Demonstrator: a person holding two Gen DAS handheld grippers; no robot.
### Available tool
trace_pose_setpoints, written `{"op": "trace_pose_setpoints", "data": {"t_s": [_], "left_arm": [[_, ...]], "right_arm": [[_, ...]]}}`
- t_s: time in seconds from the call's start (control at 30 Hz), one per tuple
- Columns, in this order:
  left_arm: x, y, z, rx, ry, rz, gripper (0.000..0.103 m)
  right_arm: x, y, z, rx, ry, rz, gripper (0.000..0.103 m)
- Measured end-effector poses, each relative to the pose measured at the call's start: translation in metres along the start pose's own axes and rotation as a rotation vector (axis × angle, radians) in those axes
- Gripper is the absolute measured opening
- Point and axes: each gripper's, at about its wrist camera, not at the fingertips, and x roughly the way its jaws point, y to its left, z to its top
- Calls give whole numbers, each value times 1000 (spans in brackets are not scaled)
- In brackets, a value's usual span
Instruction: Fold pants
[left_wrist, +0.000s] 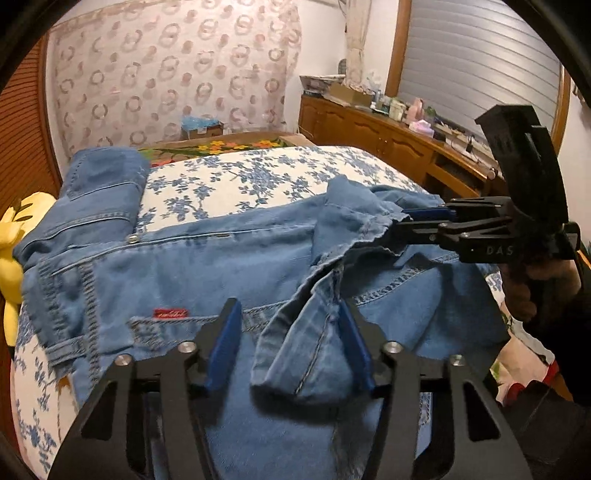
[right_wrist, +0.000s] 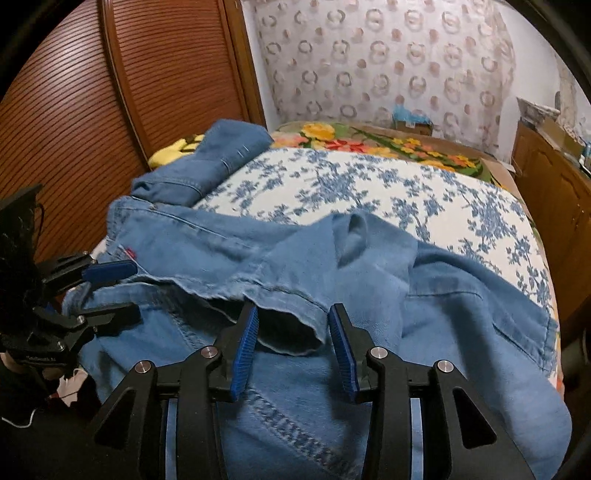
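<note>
Blue denim pants (left_wrist: 207, 269) lie across the bed, also in the right wrist view (right_wrist: 461, 332). A folded leg end (left_wrist: 306, 354) rests between the fingers of my left gripper (left_wrist: 288, 310), which is open; the cloth touches its right pad. My right gripper (right_wrist: 291, 314) is open, with a hemmed leg opening (right_wrist: 291, 328) lying loose between its blue pads. It enters from the right in the left wrist view (left_wrist: 397, 221), its tips at the denim. My left gripper shows at the left edge of the right wrist view (right_wrist: 122, 288), open.
The bed has a white and blue flowered cover (left_wrist: 236, 184) and a bright flowered blanket (right_wrist: 369, 142) behind. A second folded denim piece (left_wrist: 99, 184) lies at the far left. A yellow soft toy (left_wrist: 9, 240) is at the bed's left. A cluttered wooden dresser (left_wrist: 388, 133) stands right.
</note>
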Motion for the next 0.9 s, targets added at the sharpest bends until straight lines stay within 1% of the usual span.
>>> {"op": "trace_pose_setpoints", "data": {"t_s": [0.07, 0.13, 0.17, 0.2, 0.23, 0.27, 0.3, 0.47, 0.57, 0.67, 0.73, 0.9], "left_arm": [[5, -1, 1, 7, 11, -2, 45], [8, -2, 1, 10, 19, -7, 31], [8, -2, 1, 11, 18, -10, 27], [6, -4, 0, 15, 12, -17, 19], [2, -5, 0, 16, 3, -26, 14], [-3, -7, 0, 15, -10, -31, 12], [-8, -7, 1, 15, -19, -34, 8], [-58, -7, 2, -4, -112, -63, 8], [-88, -2, -4, -28, -165, -59, 8], [-110, 7, -10, -46, -193, -38, 8], [-118, 14, -13, -55, -202, -20, 8], [-133, 35, -27, -90, -209, 28, 8]], "right_arm": [[3, -4, 2, 3, 16, -13, 41], [10, -9, 4, 12, 34, -21, 41], [13, -9, 5, 15, 36, -15, 41], [15, -9, 6, 15, 32, 1, 40], [17, -13, 4, 16, 23, 15, 35], [16, -14, 6, 15, 10, 33, 11], [14, -12, 9, 10, -2, 51, 6], [-20, 12, 36, -50, -131, 98, 3], [-38, 30, 52, -86, -196, 122, 2], [-46, 55, 71, -139, -227, 160, 2], [-46, 66, 78, -170, -233, 186, 2], [-30, 99, 102, -252, -236, 230, 2]]}}
